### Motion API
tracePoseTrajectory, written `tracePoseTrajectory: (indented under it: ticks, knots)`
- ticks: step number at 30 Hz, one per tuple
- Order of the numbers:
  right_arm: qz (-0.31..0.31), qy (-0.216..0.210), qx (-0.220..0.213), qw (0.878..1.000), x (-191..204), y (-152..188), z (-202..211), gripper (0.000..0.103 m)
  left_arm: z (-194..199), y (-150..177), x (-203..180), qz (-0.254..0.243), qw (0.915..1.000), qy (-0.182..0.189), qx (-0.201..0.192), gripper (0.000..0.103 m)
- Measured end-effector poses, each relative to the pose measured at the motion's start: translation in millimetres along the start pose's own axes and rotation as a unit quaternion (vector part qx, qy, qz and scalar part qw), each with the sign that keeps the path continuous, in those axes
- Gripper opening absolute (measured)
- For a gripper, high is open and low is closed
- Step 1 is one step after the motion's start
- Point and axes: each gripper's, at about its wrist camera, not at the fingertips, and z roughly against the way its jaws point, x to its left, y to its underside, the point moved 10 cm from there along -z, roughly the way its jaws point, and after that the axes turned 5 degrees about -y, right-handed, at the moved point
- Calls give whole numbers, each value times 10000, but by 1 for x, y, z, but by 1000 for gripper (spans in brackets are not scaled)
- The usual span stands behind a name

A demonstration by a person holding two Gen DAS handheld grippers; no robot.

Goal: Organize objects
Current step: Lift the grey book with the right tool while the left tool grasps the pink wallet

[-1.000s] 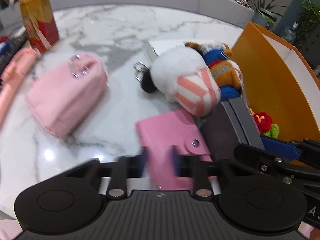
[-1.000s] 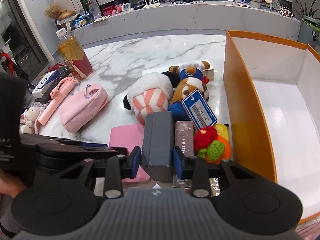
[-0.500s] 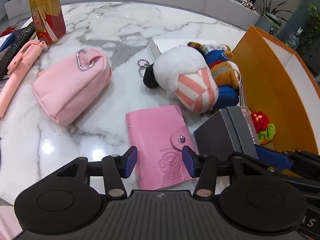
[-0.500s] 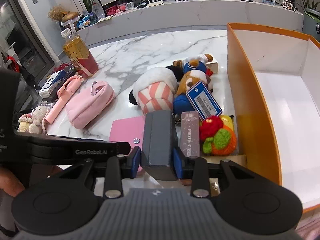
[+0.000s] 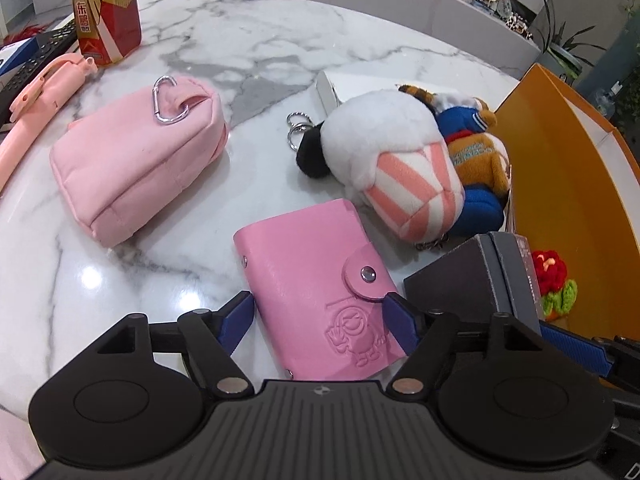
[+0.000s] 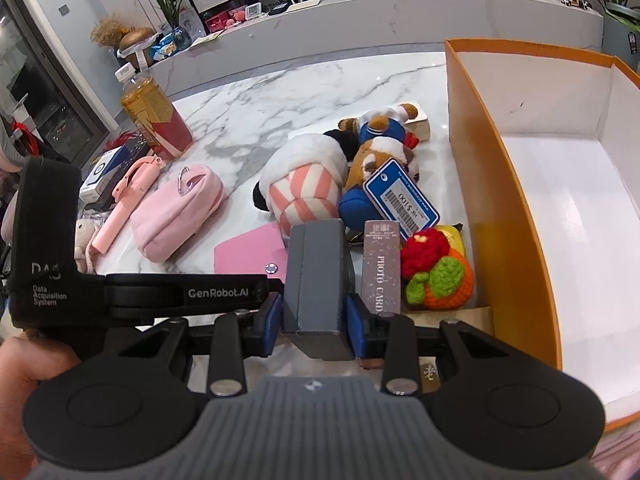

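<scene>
Left gripper [image 5: 318, 314]: blue-padded fingers [image 5: 236, 320] standing spread wide, pointing forward and down, gripping nothing; its black body reaching across the lower left of the right wrist view, a bare hand [image 6: 20, 376] wrapping its handle. Right gripper [image 6: 314, 320]: blue fingertips [image 6: 270, 318] pressing from both sides against a grey box [image 6: 316, 276], holding it upright between them.
</scene>
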Motion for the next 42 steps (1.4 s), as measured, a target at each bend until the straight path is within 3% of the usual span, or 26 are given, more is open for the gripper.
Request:
tracePoseTrajectory:
  ticks: [1, 3, 8, 11, 13, 14, 15, 16, 17, 19, 20, 22, 23, 24, 25, 28, 31, 37, 42]
  knots:
    - [-13, -12, -3, 10000, 0, 0, 0, 37, 1, -1, -1, 18, 10000, 46, -77, 74]
    - [21, 8, -14, 10000, 0, 0, 0, 38, 2, -2, -2, 70, 9998, 73, -173, 72]
    - [198, 90, -76, 9997, 4, -1, -1, 38, 10, -5, 10, 202, 9992, 186, -307, 41]
    - [297, -64, -42, 9995, 9, -2, -2, 37, 16, -7, 18, 316, 9983, 373, -306, 33]
    - [269, -360, 24, 9990, 17, -2, -3, 22, 23, -9, 20, 379, 9972, 562, -307, 27]
    - [160, -658, 140, 9976, 24, 0, -5, 0, 25, -10, 19, 430, 9963, 699, -267, 23]
    - [-54, -923, 341, 9951, 29, 5, -10, 0, 28, -9, 17, 462, 9954, 810, -203, 23]
    - [-221, -1056, 451, 9931, 32, 9, -14, 0, 29, -7, 16, 452, 9954, 831, -181, 14]
    - [-264, -1093, 486, 9925, 35, 12, -17, 0, 30, -5, 12, 452, 9935, 1035, -134, 8]
    - [-251, -933, 489, 9941, 34, 18, -22, 0, 31, -1, 3, 560, 9892, 1355, 24, 5]
    - [-265, -916, 465, 9944, 34, 18, -21, 0, 32, -1, 1, 535, 9896, 1338, 3, 5]
    - [-179, -789, 332, 9962, 33, 15, -13, 10, 30, -2, 1, 468, 9924, 1137, -43, 10]
    - [-52, -617, 242, 9978, 32, 13, -9, 23, 29, -3, 3, 430, 9938, 1022, -47, 13]
    - [104, -440, 179, 9988, 31, 11, -5, 43, 27, -3, 5, 388, 9951, 912, -18, 14]
    - [240, -320, 158, 9991, 29, 11, -3, 49, 25, -3, 6, 338, 9962, 805, 22, 24]
    - [404, -151, 320, 9986, 24, 13, -5, 53, 21, -1, 12, 307, 9975, 637, 47, 53]
    - [296, -139, 469, 9984, 21, 19, -11, 67, 19, 4, 13, 360, 9973, 631, 119, 55]
    - [350, 70, 416, 9985, 26, 23, -20, 84, 25, 8, 12, 390, 9966, 725, 72, 53]
    - [930, 603, 378, 9931, 37, 29, -33, 88, 23, 8, 12, 426, 9966, 693, 109, 54]
